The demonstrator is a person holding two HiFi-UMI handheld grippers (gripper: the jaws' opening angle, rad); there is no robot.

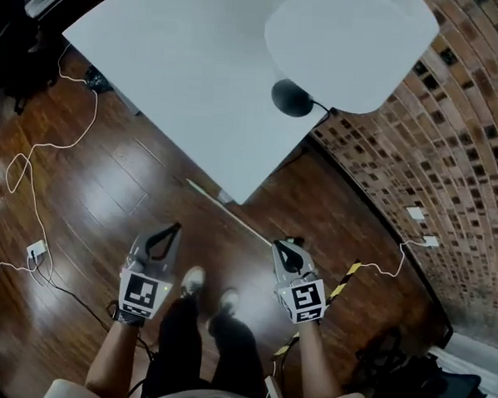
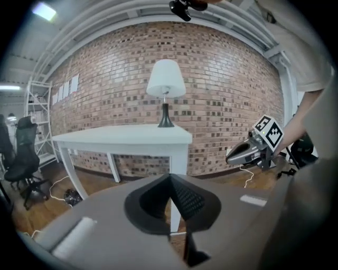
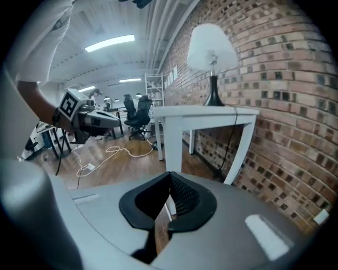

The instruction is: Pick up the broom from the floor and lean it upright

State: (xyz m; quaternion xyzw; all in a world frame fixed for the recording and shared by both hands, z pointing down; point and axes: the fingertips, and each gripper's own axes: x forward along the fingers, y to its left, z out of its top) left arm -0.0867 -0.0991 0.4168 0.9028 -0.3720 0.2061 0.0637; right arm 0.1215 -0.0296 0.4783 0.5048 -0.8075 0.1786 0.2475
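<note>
A thin pale stick (image 1: 232, 211), which looks like the broom's handle, lies on the wood floor. It runs from under the white table's corner toward my right gripper (image 1: 277, 245). No brush head can be made out. My right gripper is shut and empty, its tip just beside the stick's near end. My left gripper (image 1: 177, 226) is also shut and empty, hanging over bare floor to the left of the stick. The left gripper view shows its jaws (image 2: 170, 176) closed and the right gripper (image 2: 240, 153) off to the right. The right gripper view shows closed jaws (image 3: 170, 174).
A white table (image 1: 198, 66) with a lamp (image 1: 292, 98) stands ahead, against a brick wall (image 1: 451, 146) on the right. A yellow-black striped strip (image 1: 344, 282) lies behind my right hand. White cables (image 1: 34, 166) trail over the floor at left. Office chairs (image 2: 21, 158) stand further off.
</note>
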